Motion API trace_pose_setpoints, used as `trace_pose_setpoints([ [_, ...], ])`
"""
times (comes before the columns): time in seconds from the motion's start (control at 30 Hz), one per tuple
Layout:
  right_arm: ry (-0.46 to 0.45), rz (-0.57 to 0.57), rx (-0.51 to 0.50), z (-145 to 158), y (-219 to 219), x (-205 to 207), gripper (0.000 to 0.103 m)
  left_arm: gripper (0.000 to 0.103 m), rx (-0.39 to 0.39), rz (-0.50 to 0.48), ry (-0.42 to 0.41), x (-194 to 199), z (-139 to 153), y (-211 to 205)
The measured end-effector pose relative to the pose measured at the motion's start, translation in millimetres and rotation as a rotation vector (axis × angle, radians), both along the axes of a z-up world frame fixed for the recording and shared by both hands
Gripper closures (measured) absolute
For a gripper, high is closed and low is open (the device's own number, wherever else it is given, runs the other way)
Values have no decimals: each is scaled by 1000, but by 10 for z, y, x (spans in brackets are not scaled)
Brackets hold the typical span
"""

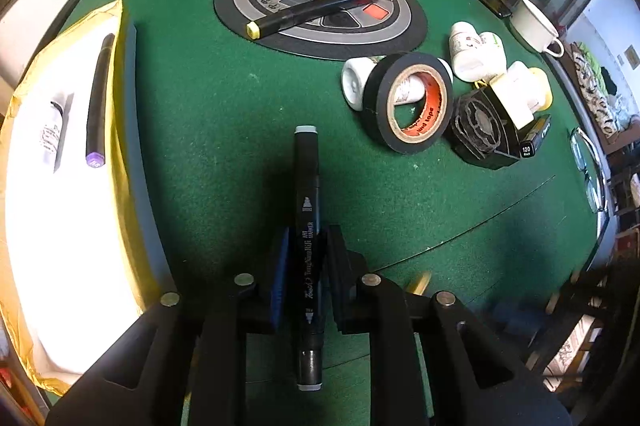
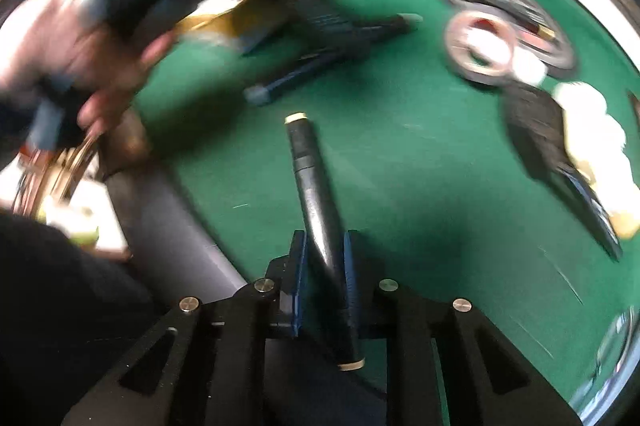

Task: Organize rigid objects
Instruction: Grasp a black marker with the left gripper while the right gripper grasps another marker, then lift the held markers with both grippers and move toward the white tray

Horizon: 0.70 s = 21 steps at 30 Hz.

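Left wrist view: left gripper (image 1: 306, 258) clamps a black grey-capped art marker (image 1: 306, 226) above the green felt table (image 1: 224, 129); one purple-capped black marker (image 1: 98, 97) lies in the gold-edged white box (image 1: 116, 25), yellow-capped black marker (image 1: 312, 11), black tape roll (image 1: 412, 101) unsorted | Right wrist view, blurred: right gripper (image 2: 324, 266) grips a black cream-capped marker (image 2: 316, 193); sorting looks barely begun

- Green felt table (image 1: 224, 113).
- Black marker (image 1: 307, 226), grey caps.
- Black tape roll (image 1: 384, 85), orange core, at two o'clock.
- Gold-rimmed white box (image 1: 120, 129), at nine o'clock.

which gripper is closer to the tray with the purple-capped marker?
Left. The left gripper, shut on a grey-capped marker, is right beside the tray; the right gripper, holding another marker, sits farther off.
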State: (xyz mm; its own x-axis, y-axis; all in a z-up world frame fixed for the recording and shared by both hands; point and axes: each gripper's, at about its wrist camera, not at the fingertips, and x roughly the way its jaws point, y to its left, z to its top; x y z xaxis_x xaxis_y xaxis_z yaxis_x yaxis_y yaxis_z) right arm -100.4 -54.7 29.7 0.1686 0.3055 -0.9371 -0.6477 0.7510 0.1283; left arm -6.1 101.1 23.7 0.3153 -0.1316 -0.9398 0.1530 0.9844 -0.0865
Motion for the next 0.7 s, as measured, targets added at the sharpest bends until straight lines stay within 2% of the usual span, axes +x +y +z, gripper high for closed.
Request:
trace_pose_setpoints([
  [0.07, -12, -183, 0, 17, -315, 204, 88, 88, -5, -15, -8, -21, -5, -69],
  [0.17, -8, -378, 12, 32, -697, 377, 88, 87, 26, -57, -28, -73, -6, -200],
  [0.2, 1, -428, 34, 25, -804, 404, 87, 82, 35, -68, -35, -84, -9, -232],
  [0.23, 6, -448, 55, 16, -851, 399, 87, 77, 43, -79, -42, -97, -12, -265],
  [0.3, -13, -467, 63, 27, -872, 383, 87, 72, 65, -100, -56, -119, -16, -320],
  [0.47, -45, -476, 45, 53, -905, 324, 86, 71, 42, -114, -66, -135, -16, -292],
  [0.5, -48, -476, 43, 19, -893, 292, 86, 68, 43, -125, -70, -143, -15, -298],
  [0.57, -61, -473, 35, 27, -913, 265, 86, 51, 19, -151, -63, -145, -26, -318],
  [0.63, -69, -463, 33, -10, -795, 267, 83, 13, -6, -197, -38, -177, -51, -397],
  [0.67, -65, -460, 40, -21, -735, 310, 79, 9, 14, -232, -24, -202, -90, -476],
  [0.7, -60, -452, 38, -15, -717, 315, 76, 6, 65, -257, -39, -239, -117, -548],
])
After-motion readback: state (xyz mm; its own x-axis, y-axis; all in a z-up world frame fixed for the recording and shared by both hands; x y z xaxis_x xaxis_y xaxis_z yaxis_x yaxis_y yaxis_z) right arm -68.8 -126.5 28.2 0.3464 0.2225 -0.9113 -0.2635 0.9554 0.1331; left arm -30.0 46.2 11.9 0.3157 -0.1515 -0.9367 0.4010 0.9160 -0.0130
